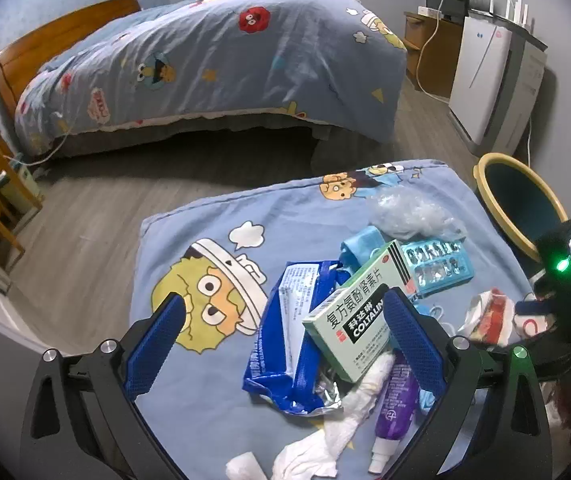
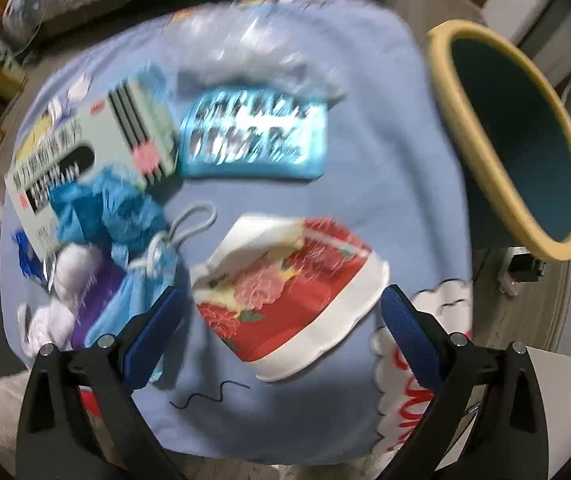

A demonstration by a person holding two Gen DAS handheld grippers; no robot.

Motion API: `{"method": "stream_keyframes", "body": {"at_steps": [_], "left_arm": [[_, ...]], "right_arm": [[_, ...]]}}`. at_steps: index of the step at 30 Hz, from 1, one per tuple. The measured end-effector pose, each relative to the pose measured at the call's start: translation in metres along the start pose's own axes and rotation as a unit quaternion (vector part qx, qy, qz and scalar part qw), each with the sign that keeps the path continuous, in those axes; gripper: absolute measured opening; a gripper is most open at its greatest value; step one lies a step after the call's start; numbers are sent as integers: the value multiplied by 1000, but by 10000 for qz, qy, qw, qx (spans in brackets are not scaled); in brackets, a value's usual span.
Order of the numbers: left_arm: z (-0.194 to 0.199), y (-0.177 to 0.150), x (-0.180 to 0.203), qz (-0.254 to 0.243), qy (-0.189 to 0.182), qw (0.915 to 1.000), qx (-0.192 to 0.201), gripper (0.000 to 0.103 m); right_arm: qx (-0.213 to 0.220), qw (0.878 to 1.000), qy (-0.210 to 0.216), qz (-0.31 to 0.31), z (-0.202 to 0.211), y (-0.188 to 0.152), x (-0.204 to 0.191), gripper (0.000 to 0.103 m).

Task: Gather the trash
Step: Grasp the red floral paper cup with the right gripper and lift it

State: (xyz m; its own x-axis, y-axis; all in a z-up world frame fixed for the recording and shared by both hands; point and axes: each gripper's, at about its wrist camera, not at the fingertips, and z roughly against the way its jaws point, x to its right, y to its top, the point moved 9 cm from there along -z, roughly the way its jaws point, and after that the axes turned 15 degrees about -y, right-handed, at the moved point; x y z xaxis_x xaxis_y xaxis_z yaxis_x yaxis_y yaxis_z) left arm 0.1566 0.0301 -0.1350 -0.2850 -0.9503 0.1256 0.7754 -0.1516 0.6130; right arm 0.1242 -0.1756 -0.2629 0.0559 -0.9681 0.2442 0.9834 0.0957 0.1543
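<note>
On the blue cartoon cloth [image 1: 189,256] your trash sits in one heap w/ the yellow-rimmed bin [image 2: 509,148] just off its far right edge, prob. so each pick is a short carry. Your right gripper [image 2: 283,330] hangs w/ jaws spread wide, holding nothing, lined up on the red floral wrapper [image 2: 289,296] lying between its pads, nearest the bin, so likely first to go. Your left gripper [image 1: 285,326] is also spread & empty over the green medicine box [image 1: 359,308], which leans on the blue foil bag [image 1: 297,340], w/ the blister pack [image 1: 437,266], tissue [image 1: 341,428] & purple tube [image 1: 395,404] alongside.
</note>
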Motion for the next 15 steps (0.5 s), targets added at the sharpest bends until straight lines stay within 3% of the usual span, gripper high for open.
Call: {"method": "stream_keyframes", "body": {"at_steps": [4,7,9,15], "left_arm": [[-5,-3,-2,31,6,10000,-87,98],[-10,-6,-2,20,13,9999,-169,98],[-15,-8,-1,-9,-3,9997,-234,98],[-43,-19,8,-27,-137,9983,-559,98]], "right_arm": [[1,9998,-172,124,-10,4,0,97],[135,9998,-124,118,-7,9,2,96],[138,9998,-66,83,-4,10,4,86],[258,9995,172,-8,13,28,18,85]]}}
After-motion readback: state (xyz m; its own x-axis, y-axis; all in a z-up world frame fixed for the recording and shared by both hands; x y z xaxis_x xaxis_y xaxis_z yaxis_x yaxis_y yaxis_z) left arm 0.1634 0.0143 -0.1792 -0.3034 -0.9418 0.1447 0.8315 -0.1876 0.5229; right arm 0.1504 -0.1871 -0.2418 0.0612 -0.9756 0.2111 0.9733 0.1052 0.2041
